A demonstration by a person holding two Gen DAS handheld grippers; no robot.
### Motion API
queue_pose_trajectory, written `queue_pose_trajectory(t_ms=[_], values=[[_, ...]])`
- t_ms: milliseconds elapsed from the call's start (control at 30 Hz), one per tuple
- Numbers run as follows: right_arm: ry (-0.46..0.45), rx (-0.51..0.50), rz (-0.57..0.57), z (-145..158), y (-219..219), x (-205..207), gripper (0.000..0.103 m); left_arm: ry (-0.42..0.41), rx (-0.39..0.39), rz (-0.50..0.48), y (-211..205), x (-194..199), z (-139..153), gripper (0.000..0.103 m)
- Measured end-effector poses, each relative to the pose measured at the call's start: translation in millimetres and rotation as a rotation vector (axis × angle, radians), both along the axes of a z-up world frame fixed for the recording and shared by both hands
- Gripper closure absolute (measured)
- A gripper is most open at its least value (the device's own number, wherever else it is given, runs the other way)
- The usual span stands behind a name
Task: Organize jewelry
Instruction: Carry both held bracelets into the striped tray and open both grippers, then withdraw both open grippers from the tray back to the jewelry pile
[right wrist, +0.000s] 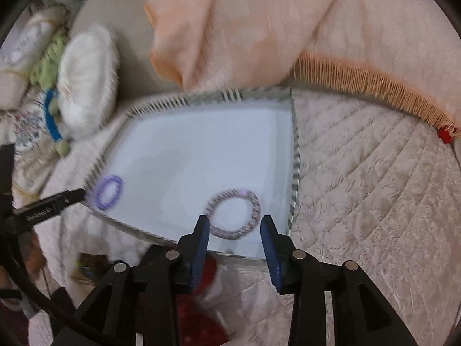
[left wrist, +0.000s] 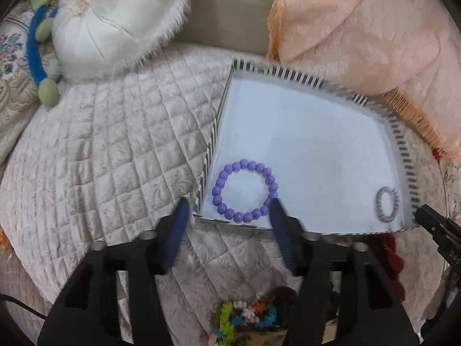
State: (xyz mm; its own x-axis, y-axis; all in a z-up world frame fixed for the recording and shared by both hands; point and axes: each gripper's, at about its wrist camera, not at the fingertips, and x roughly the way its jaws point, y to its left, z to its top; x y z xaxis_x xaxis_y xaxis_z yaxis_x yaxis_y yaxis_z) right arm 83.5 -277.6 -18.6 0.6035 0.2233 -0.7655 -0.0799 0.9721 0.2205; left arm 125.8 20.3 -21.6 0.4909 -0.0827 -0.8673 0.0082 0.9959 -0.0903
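A shallow white box with a striped rim (left wrist: pixel 213 132) (right wrist: pixel 295 155) lies on a quilted bed. A purple bead bracelet (left wrist: pixel 220 206) (right wrist: pixel 100 199) lies in its near left corner. A pale pink-grey woven bracelet (left wrist: pixel 396 204) (right wrist: pixel 255 204) lies in its near right corner. My left gripper (left wrist: pixel 229 204) is open and empty, its blue fingers (left wrist: pixel 177 227) straddling the purple bracelet at the box's near edge. My right gripper (right wrist: pixel 234 222) is open and empty just above the woven bracelet. A multicoloured bead piece (left wrist: pixel 245 317) and a red piece (right wrist: pixel 201 311) lie on the quilt nearer me.
A white round fur-edged cushion (left wrist: pixel 115 20) and a blue-and-green plush (left wrist: pixel 34 54) lie at the far left. A peach fringed blanket (left wrist: pixel 374 28) (right wrist: pixel 259 28) is heaped behind the box. The right gripper's tip (left wrist: pixel 432 219) shows at the box's right corner.
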Motion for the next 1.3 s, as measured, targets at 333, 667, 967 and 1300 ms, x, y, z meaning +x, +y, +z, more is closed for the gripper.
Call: queue_pose_trajectory(t_ms=[333,667,967,1300], values=[[-0.110,0.054,0.001,38.7,22.6,-64.5,0.066,-0.160,0.040,0.008,1.9,-61.0,49.0,0.042],[-0.162,0.049,0.017,50.5,50.1,-112.4,0.064,-0.221,0.050,0.002,1.2,-114.2,68.2,0.042],[-0.178,0.037,0.038,61.4,66.1,-139.2,0.063,-0.270,0.045,0.007,1.9,-151.4,78.5,0.042],[-0.190,0.027,0.023,63.4,67.5,-152.9,0.062,-0.284,0.048,-0.005,-1.1,-166.8,80.4,0.042]])
